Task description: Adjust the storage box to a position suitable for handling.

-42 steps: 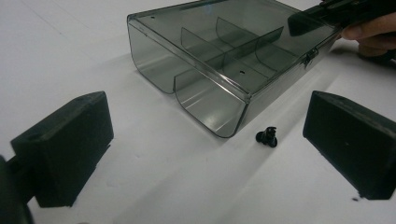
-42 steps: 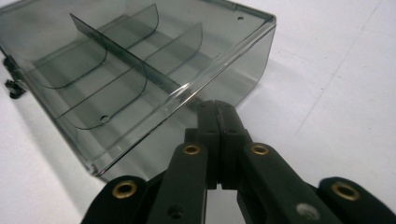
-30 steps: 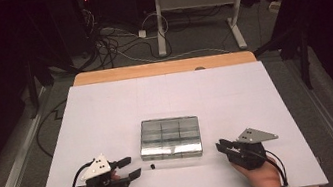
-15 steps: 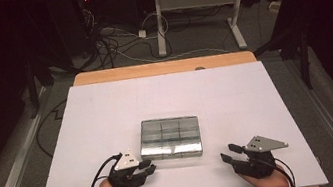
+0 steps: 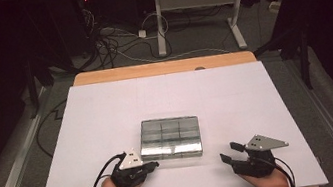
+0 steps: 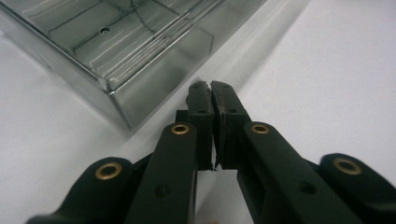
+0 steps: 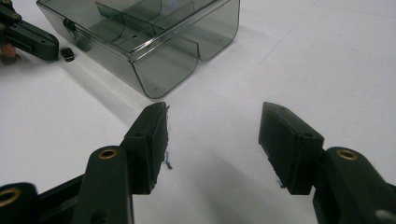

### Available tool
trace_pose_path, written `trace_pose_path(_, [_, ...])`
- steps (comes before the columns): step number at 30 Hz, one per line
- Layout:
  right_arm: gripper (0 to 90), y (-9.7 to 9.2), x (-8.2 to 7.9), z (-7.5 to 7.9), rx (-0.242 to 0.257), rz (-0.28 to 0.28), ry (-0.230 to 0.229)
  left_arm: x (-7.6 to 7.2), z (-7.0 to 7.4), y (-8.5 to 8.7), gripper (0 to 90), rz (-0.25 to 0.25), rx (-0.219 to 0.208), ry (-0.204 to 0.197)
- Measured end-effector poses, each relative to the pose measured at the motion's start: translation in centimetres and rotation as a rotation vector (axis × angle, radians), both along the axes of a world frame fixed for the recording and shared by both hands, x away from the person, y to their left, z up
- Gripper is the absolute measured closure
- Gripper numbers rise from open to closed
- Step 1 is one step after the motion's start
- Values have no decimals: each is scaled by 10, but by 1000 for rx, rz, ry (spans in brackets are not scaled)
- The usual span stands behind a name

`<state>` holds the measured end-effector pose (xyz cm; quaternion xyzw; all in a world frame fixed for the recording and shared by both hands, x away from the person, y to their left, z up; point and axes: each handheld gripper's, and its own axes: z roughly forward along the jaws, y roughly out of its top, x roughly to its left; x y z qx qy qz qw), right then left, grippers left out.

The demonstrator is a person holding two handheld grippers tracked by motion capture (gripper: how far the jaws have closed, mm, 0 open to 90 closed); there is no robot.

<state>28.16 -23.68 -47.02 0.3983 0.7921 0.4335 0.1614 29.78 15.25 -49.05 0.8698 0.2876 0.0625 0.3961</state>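
Near the front of the table sits the clear smoky compartment box [image 5: 168, 136], lid shut, its near wall facing both hands. The left gripper [image 5: 153, 165] lies low at the box's near left corner, jaws pressed together, and I see nothing between them in the left gripper view. The right gripper [image 5: 228, 152] rests apart from the box, off its near right corner. Its jaws have just been opening and now stand spread over bare table with nothing between them. A small black piece [image 7: 68, 54] lies on the table just beside the left gripper's tips, in front of the box.

I judge the step to be picking up that piece, and the grab looks to have missed. The next move calls for spreading the left jaws, setting them on either side of the piece and closing squarely. The right gripper seems placed to steady or open the box.

Beyond the table, the room is dark, with a tangle of cables [image 5: 110, 41] on the grey floor and a white desk frame [image 5: 195, 3] at the far side. The white table [image 5: 106, 108] is matte, with a wooden strip [image 5: 160, 67] along its far edge.
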Motion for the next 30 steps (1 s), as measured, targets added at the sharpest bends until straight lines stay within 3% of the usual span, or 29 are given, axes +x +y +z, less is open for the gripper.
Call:
trace_pose_path(4, [428,0,0,0,-1,-1,0,-2,2,0,835,4,-28,-25])
trace_pose_path(6, [428,0,0,0,-3,-2,0,-2,2,-1,771,6,-27,-30])
trace_pose_path(11, [429,1,0,-2,-7,9,5,-2,1,-8,705,17,-6,-29])
trace_pose_path(12, [430,2,-1,-2,-9,12,4,-2,1,-13,704,20,21,-31])
trace_pose_path(16, [432,3,-1,-3,-7,13,9,-3,0,-21,705,19,51,-29])
trace_pose_path(24, [438,3,-1,-3,-5,13,11,-1,1,-32,771,-9,51,-34])
trace_pose_path(30, [441,2,-1,-3,-5,13,8,-2,1,-42,839,-33,72,-67])
